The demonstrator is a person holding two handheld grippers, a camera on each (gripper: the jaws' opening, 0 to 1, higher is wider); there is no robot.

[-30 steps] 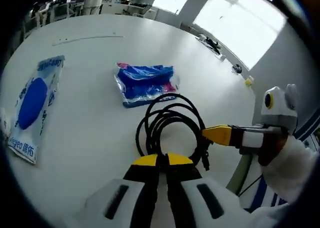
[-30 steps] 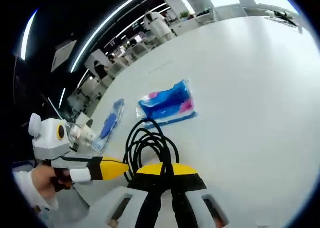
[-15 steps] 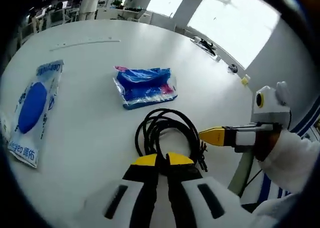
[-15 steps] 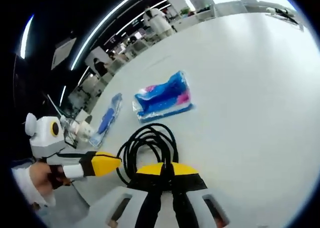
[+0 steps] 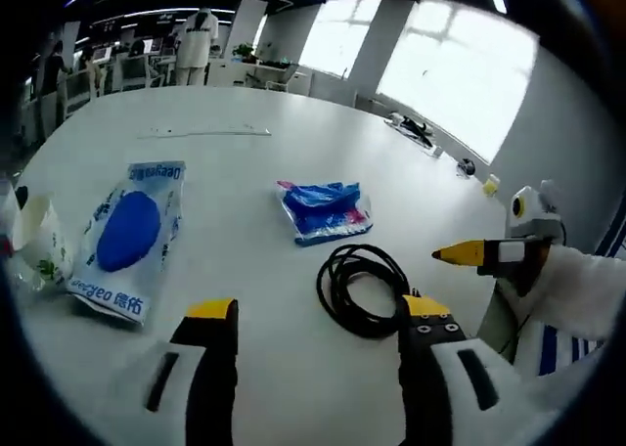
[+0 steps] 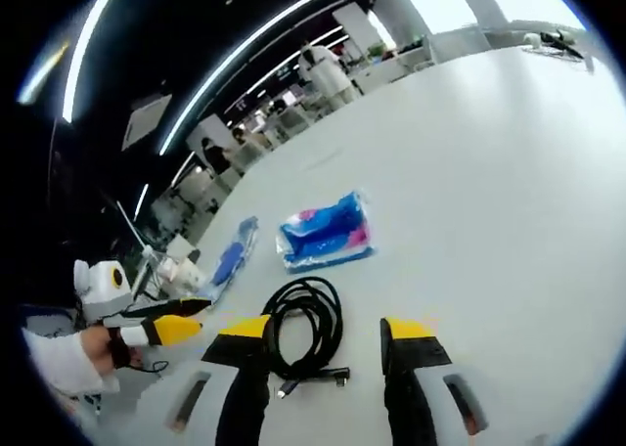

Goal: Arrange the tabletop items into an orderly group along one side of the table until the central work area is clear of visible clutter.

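Note:
A coiled black cable (image 5: 360,291) lies loose on the white round table (image 5: 225,172), between and just beyond my left gripper's (image 5: 318,311) wide-open jaws. My right gripper (image 6: 328,331) is open too, with the same cable (image 6: 305,331) lying flat between its yellow tips. Beyond the cable lies a blue and pink plastic packet (image 5: 326,209) (image 6: 328,233). A flat white pouch with a blue disc (image 5: 132,236) (image 6: 230,260) lies further left. The right gripper (image 5: 462,255) shows at the right of the left gripper view, and the left gripper (image 6: 174,326) at the left of the right gripper view, held by a hand.
A white wrapped cup-like item (image 5: 34,250) sits at the table's left edge. A thin strip (image 5: 205,131) lies far across the table, and small dark items (image 5: 421,128) sit near its far right edge. Desks and people stand in the room behind.
Both grippers were shut at the cable; both have opened and drawn back. The cable now lies free on the table.

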